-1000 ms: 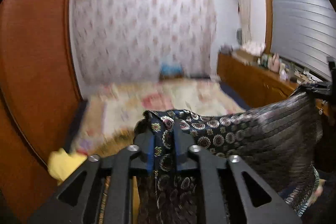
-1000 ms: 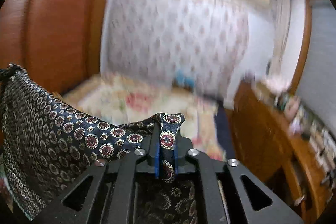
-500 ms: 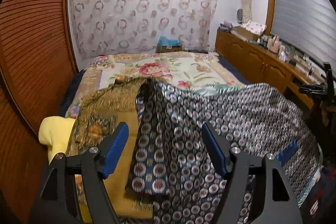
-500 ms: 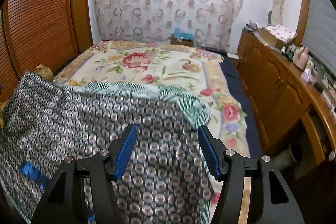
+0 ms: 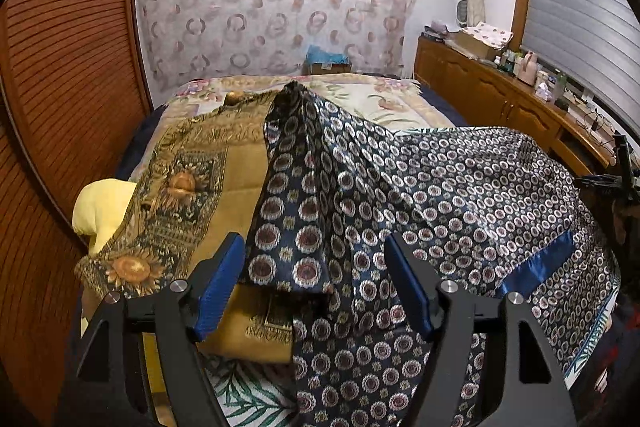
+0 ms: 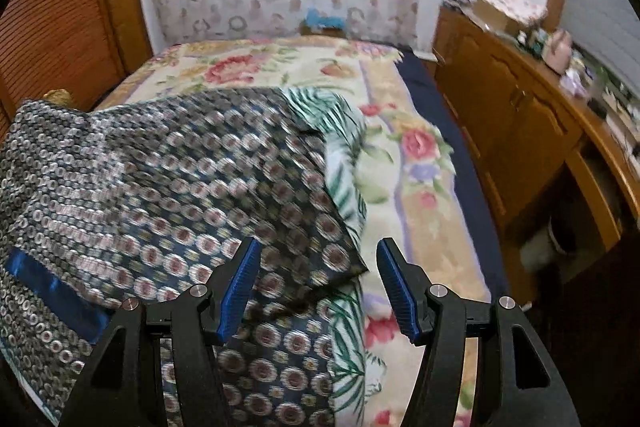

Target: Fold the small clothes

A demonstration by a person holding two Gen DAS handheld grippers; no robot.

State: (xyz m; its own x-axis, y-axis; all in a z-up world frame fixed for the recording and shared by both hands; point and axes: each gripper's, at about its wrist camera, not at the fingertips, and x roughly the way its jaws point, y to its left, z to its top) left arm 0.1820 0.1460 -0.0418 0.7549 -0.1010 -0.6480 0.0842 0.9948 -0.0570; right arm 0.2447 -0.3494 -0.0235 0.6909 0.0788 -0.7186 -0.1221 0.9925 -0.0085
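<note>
A dark navy cloth with a ring-and-medallion print [image 5: 440, 195] lies spread over the near end of the bed, one blue satin band [image 5: 536, 263] showing near its right side. Its folded-over left edge runs between the blue pads of my left gripper [image 5: 316, 287], which stands open above it without pressing. In the right wrist view the same navy cloth [image 6: 172, 179] fills the left half, blurred. My right gripper [image 6: 320, 287] is open over its right corner, nothing pinched.
A gold sunflower-print cloth [image 5: 192, 187] lies left of the navy one, beside a yellow item [image 5: 102, 211]. A leaf-print cloth [image 6: 344, 131] peeks out underneath. The floral bedspread [image 6: 416, 163] stretches beyond. A wooden slatted wall [image 5: 60, 87] stands left, a cluttered wooden sideboard [image 6: 520, 115] right.
Both grippers were shut on raised corners of the navy cloth a second ago. They opened, the cloth dropped onto the bed, and both hands came lower over it.
</note>
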